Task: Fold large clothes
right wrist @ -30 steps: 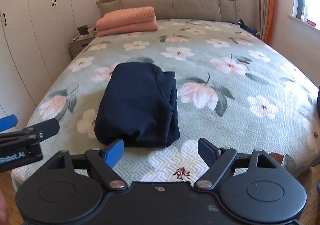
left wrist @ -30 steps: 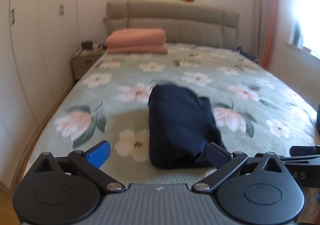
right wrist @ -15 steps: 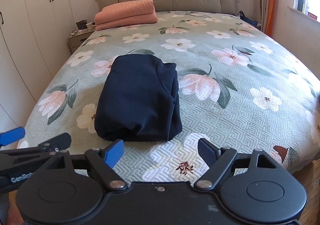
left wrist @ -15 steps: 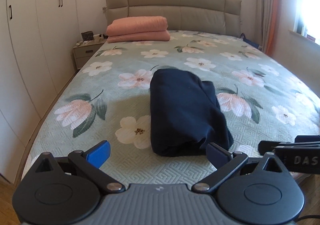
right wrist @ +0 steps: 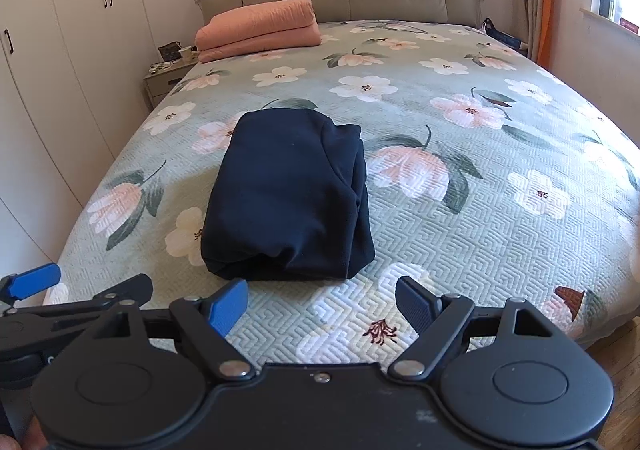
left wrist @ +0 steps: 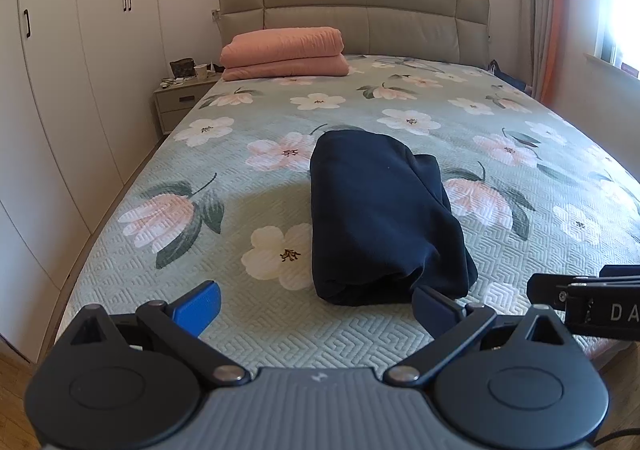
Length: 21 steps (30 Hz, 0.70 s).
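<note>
A dark navy garment [left wrist: 376, 210] lies folded into a thick bundle on the flowered green bedspread [left wrist: 240, 178]; it also shows in the right wrist view [right wrist: 288, 194]. My left gripper [left wrist: 316, 308] is open and empty, just short of the bundle's near end. My right gripper [right wrist: 322, 304] is open and empty, held above the bed's foot in front of the bundle. The right gripper's side shows at the right edge of the left wrist view [left wrist: 588, 302], and the left gripper's at the left edge of the right wrist view [right wrist: 60, 298].
A folded pink blanket [left wrist: 284, 52] lies by the padded headboard [left wrist: 360, 18]. A bedside table [left wrist: 180, 98] with small items stands at the left, next to white wardrobes [left wrist: 60, 90]. A window and orange curtain [left wrist: 556, 10] are at the right.
Both grippers have drawn back and risen from the bundle, so more of the bed and room shows. The garment has not moved.
</note>
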{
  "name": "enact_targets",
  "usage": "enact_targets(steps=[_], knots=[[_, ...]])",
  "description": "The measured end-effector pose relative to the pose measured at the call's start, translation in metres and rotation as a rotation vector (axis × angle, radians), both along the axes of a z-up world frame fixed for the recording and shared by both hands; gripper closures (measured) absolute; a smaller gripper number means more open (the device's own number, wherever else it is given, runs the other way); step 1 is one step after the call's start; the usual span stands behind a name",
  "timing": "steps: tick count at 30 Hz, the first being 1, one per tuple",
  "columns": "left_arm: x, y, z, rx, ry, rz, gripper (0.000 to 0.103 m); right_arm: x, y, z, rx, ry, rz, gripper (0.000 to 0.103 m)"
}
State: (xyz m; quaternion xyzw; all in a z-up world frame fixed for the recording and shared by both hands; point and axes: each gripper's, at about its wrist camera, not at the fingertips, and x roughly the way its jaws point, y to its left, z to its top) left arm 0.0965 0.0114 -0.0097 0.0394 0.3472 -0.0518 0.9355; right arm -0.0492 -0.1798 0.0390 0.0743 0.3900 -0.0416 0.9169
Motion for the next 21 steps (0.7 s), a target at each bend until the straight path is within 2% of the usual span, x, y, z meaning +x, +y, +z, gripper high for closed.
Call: enact_targets(steps=[21], knots=[[-0.0074, 0.0014, -0.0053, 0.002, 0.036, -0.018, 0.000, -0.0059, -0.0049, -0.0079, 0.036, 0.031, -0.007, 0.007]])
